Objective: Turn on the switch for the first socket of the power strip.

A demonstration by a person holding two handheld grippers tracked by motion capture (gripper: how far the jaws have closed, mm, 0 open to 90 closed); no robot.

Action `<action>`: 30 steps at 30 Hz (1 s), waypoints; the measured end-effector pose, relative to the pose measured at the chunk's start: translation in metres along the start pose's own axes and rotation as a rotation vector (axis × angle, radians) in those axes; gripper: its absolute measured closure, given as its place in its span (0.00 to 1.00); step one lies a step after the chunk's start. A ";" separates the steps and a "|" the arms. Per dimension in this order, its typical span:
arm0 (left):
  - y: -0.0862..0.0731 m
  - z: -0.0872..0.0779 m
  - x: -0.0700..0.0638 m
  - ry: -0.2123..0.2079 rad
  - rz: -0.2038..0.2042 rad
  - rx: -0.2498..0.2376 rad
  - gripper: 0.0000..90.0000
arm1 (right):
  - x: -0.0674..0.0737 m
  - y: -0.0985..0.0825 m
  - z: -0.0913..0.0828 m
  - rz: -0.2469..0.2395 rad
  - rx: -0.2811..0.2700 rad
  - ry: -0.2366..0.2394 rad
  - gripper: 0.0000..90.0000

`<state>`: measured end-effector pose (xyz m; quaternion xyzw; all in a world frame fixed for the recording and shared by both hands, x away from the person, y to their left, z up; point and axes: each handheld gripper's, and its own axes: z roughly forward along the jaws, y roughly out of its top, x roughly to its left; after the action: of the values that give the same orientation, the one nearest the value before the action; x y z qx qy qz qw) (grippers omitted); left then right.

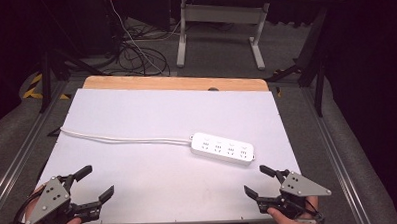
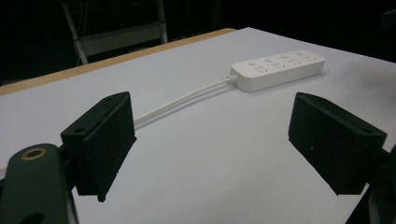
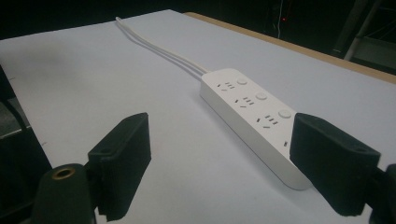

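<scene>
White power strip flat on the table, right of centre (cord trailing left). Left gripper and right gripper near the front edge, jaws wide, empty.

Bright lit tabletop, dark surroundings, soft focus.

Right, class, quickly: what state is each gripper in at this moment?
Left gripper: open, holding nothing, above the white table.
Right gripper: open, holding nothing, near the power strip.
</scene>
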<state>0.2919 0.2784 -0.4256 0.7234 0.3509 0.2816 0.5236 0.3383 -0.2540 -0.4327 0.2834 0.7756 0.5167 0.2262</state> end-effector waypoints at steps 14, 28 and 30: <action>0.002 -0.003 -0.002 0.011 0.017 -0.003 0.17 | 0.000 0.006 -0.001 -0.009 0.001 0.010 0.23; 0.001 -0.002 -0.001 0.007 0.010 0.000 0.17 | -0.005 0.035 0.010 -0.033 0.021 0.028 0.29; 0.001 -0.002 -0.001 0.007 0.010 0.002 0.17 | -0.006 0.039 0.014 -0.025 0.024 0.032 0.31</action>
<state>0.2903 0.2788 -0.4239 0.7246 0.3495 0.2866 0.5202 0.3598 -0.2371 -0.4009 0.2682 0.7888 0.5088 0.2169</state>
